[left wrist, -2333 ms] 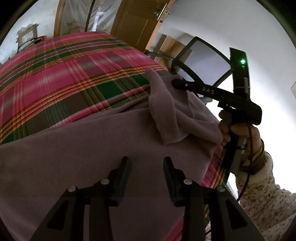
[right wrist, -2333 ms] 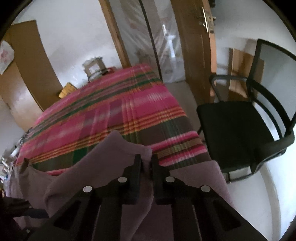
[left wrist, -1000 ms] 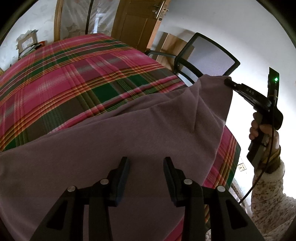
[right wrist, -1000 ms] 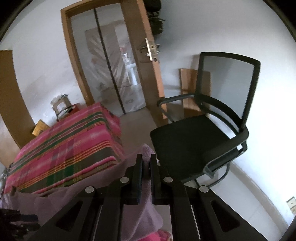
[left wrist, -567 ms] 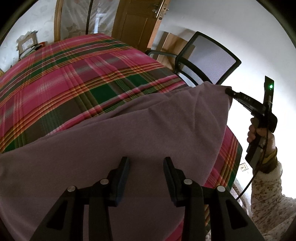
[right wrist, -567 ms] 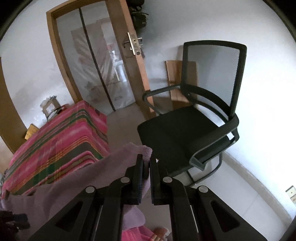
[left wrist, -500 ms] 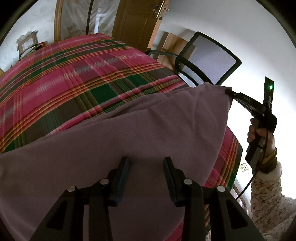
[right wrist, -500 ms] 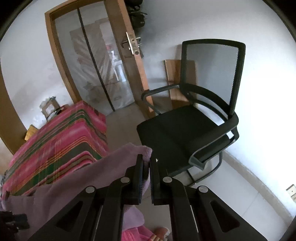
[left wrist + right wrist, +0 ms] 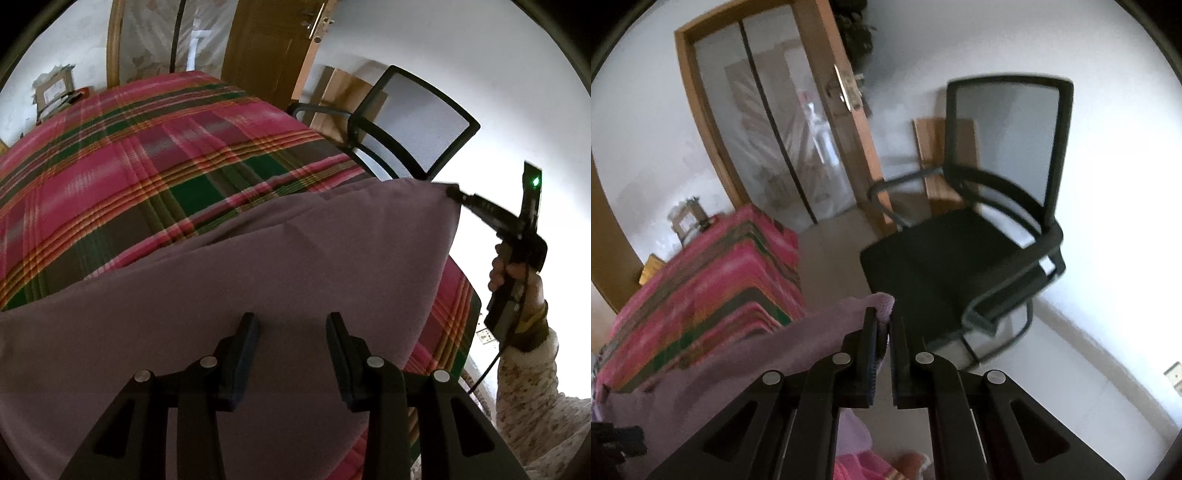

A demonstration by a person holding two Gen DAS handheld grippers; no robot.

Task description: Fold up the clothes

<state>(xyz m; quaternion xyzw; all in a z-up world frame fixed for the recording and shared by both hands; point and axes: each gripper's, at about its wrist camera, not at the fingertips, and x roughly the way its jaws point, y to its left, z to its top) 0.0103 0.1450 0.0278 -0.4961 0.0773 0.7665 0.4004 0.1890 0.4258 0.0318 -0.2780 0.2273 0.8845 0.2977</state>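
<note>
Scene: A mauve garment (image 9: pixel 258 288) lies spread over the near part of a bed covered by a pink, green and brown plaid blanket (image 9: pixel 147 155), in a room with white walls.

Garment: Its cloth fills the lower half of the left wrist view and reaches from the near edge of the bed out to the right, where one corner is drawn past the bed's right edge and held up in the air. A soft ridge runs across the cloth toward that raised corner.

Right gripper: The right gripper (image 9: pixel 882 325) has its jaws pressed together on that corner, a small tuft of mauve cloth showing just past the fingertips (image 9: pixel 870 321). In the left wrist view the same tool appears at far right, gripped by a hand (image 9: pixel 513 273) in a speckled cream sleeve (image 9: pixel 532 387), with a green light lit on its top.

Left gripper: The left gripper (image 9: pixel 291 325) hangs over the near middle of the garment with its jaws standing well apart and nothing between them; whether the tips touch the cloth cannot be told.

Surroundings: A black mesh-backed office chair (image 9: pixel 979 266) stands right of the bed, beyond the raised corner. Farther off, a wooden door (image 9: pixel 849 122) stands open beside a glass-panelled doorway (image 9: pixel 764 133).
</note>
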